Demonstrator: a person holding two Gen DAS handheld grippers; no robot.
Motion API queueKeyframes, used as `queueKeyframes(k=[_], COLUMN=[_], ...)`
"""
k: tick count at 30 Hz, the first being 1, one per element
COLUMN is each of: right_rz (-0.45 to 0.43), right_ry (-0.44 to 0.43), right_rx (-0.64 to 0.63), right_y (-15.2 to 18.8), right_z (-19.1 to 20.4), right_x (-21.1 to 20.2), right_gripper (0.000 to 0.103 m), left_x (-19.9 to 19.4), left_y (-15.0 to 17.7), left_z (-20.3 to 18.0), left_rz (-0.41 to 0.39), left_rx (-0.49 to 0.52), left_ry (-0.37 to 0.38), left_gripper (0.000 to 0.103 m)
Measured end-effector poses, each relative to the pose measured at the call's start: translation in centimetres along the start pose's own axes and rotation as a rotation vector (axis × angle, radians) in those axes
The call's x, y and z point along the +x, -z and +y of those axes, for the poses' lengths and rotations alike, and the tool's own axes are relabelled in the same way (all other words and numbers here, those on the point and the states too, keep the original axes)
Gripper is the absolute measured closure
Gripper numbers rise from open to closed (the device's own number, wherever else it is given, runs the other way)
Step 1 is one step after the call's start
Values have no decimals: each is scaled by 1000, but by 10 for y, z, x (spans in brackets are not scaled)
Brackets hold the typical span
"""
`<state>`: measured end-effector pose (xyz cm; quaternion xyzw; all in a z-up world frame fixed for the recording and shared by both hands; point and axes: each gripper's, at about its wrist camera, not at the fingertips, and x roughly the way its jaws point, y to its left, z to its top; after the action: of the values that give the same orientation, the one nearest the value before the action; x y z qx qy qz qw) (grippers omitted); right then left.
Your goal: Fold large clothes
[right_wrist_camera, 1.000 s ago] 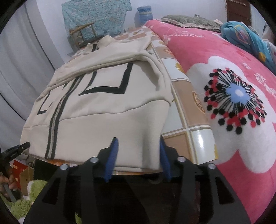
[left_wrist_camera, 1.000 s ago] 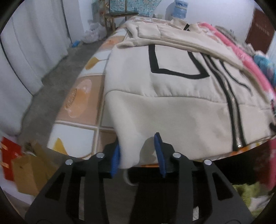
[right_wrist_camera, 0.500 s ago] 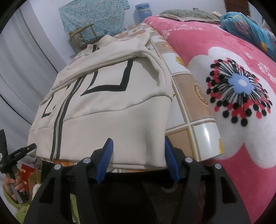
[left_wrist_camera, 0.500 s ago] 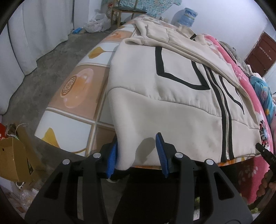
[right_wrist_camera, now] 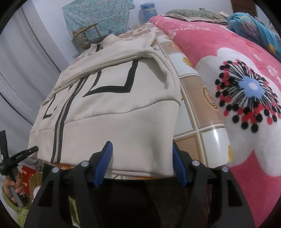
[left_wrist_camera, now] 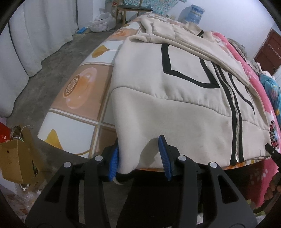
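Observation:
A cream zip jacket (left_wrist_camera: 175, 98) with black stripes lies front up on the tile-patterned bed cover (left_wrist_camera: 77, 91), sleeves folded across its chest, hem hanging over the near edge. My left gripper (left_wrist_camera: 138, 157) is open around the jacket's left hem corner, the cloth between its blue pads. In the right wrist view the jacket (right_wrist_camera: 112, 108) fills the middle and my right gripper (right_wrist_camera: 142, 163) is open, astride the right hem corner. The left gripper shows at the right wrist view's lower left (right_wrist_camera: 15, 157).
A pink flowered blanket (right_wrist_camera: 245, 87) covers the bed right of the jacket. A cardboard box (left_wrist_camera: 15, 157) sits on the concrete floor at left. White curtains (left_wrist_camera: 35, 35), a wooden chair (right_wrist_camera: 84, 33) and a water jug (left_wrist_camera: 196, 12) stand beyond.
Both grippers have risen and tilted, looking more down onto the jacket. The right gripper's jaws have opened wider around the hem corner. The jacket has not moved.

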<state>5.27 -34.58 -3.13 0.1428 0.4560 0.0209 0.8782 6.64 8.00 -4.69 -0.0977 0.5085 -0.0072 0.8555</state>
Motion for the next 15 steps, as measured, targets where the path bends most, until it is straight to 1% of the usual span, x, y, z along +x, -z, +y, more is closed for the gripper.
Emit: queueKeyframes(k=[10,15], right_rz=[-16,-35], right_ry=[-63,-91], right_rx=[36,23], right_y=[-3,-1], right_z=[-7,-9], right_x=[1,1], right_gripper=[40,40], left_x=[4,5], left_y=[-4,-4], left_z=[-2,-3], left_rz=[29,21], left_rx=[-18,-53], left_ry=[-25,-41], left_gripper=[63,63])
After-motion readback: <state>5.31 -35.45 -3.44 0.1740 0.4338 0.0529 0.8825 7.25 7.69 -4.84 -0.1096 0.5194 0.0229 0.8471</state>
